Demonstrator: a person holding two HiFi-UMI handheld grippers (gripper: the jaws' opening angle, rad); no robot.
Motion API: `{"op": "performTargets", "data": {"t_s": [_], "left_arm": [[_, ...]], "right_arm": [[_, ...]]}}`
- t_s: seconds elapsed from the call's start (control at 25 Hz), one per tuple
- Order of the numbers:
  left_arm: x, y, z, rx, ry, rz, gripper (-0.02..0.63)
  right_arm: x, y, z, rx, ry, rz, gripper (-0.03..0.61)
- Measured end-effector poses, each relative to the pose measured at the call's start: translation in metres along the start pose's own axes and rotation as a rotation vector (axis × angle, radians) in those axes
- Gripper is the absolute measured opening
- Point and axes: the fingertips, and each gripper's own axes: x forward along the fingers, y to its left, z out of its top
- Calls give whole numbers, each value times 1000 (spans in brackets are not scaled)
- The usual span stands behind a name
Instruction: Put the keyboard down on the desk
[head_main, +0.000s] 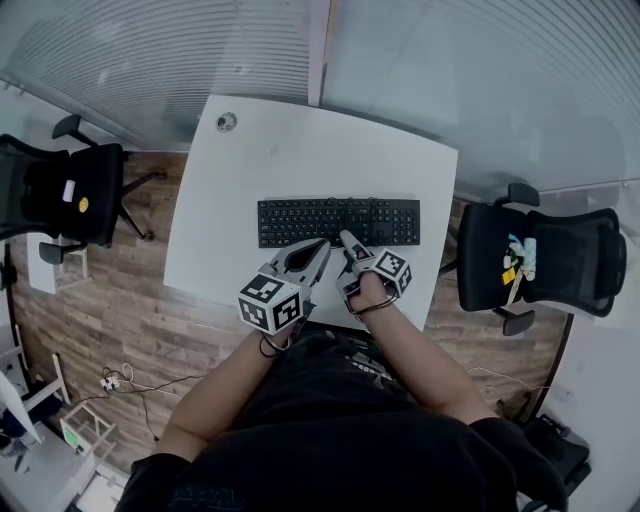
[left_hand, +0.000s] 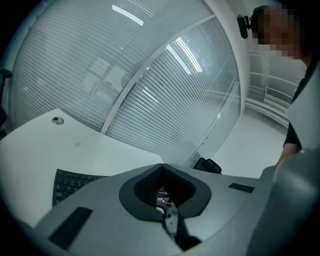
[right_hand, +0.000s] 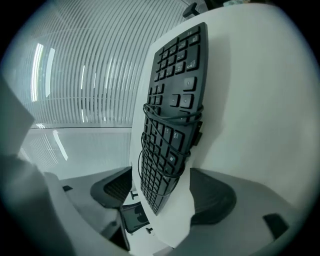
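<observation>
Keyboard (head_main: 338, 222): one, black, full-size, lying flat and keys-up on the desk (head_main: 300, 160), in the near half of the top and parallel to the near edge. A cable (right_hand: 170, 125), one, is wound round its middle in several loops, as the right gripper view shows. Desk: one, white, with one round port (head_main: 227, 122) near its far left corner. Office chairs: two, black, one off the left side (head_main: 75, 190) and one off the right side (head_main: 545, 255), both on wood flooring. Glass wall with blinds (head_main: 450, 70): one, behind the desk. Grippers: two, each carrying one marker cube. Left gripper (head_main: 318, 246): jaws brought together with their tips meeting and nothing between the pads; it is held above the desk's near edge, angled forward and slightly down, with the tip over the keyboard's near rim. Right gripper (head_main: 350, 248): jaws spread wide and holding nothing. In its own view the keyboard stands in the gap between the two pads (right_hand: 212, 195), and both pads are clear of it. From the head view its tip seems to overlap the keyboard's near edge, though contact cannot be settled there. Right hand (head_main: 372, 293): wrapped round the gripper's grip just behind the cube. Forearms: two, bare, reaching forward from the body and converging so that the two grippers sit side by side.
</observation>
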Motion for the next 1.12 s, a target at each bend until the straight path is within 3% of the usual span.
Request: {"op": "performTargets", "data": {"t_s": [0.2, 0.36, 0.4, 0.52, 0.72, 0.92, 1.12], "left_arm": [[0, -11, -2, 8, -14, 4, 14], [3, -22, 1, 31, -23, 2, 14], [4, -26, 1, 40, -25, 0, 14], [5, -38, 0, 68, -24, -10, 14], [3, -53, 5, 89, -33, -22, 14], [-2, -70, 19, 163, -61, -20, 14], [-4, -84, 27, 230, -82, -22, 14]], "right_arm": [[-11, 12, -5, -33, 39, 54, 341], [-28, 38, -11, -152, 87, 117, 339], [-34, 46, -12, -200, 92, 134, 335], [-53, 77, -14, -387, 96, 207, 232], [-85, 138, -23, -723, 107, 328, 162], [-124, 176, -39, -983, 114, 413, 122], [-155, 197, -49, -1212, 55, 449, 52]]}}
